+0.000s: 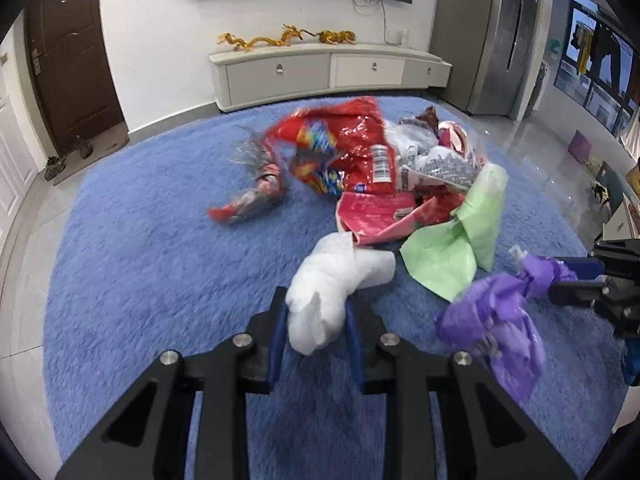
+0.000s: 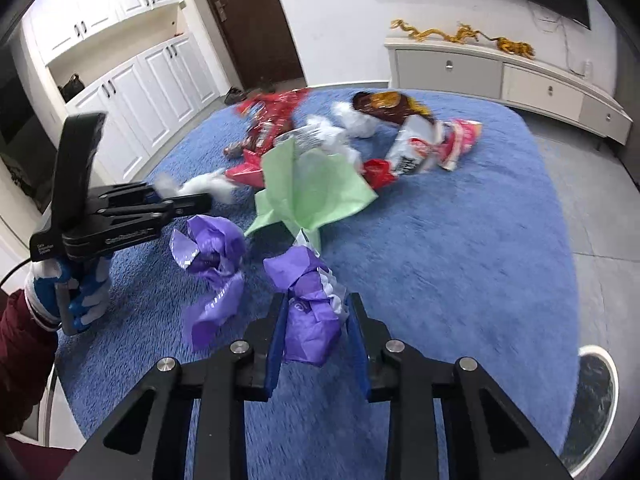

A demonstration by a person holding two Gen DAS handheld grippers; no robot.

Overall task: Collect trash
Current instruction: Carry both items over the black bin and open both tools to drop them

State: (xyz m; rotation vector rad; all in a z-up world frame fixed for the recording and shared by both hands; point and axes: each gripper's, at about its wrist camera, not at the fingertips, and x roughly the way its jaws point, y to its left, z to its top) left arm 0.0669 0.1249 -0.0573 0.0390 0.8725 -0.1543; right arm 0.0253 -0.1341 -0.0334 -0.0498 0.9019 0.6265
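**Both grippers closed on rug litter**

White tissue is pinched by the left gripper; a purple wrapper is clamped by the right gripper. Green paper and red bags are strewn farther off on the blue rug.

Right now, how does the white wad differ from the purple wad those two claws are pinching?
The white wad looks soft and matte like tissue; the purple wad is glossy crinkled plastic. The left gripper clamps the white wad, the right gripper the purple wad. Both are crumpled, over the blue rug.
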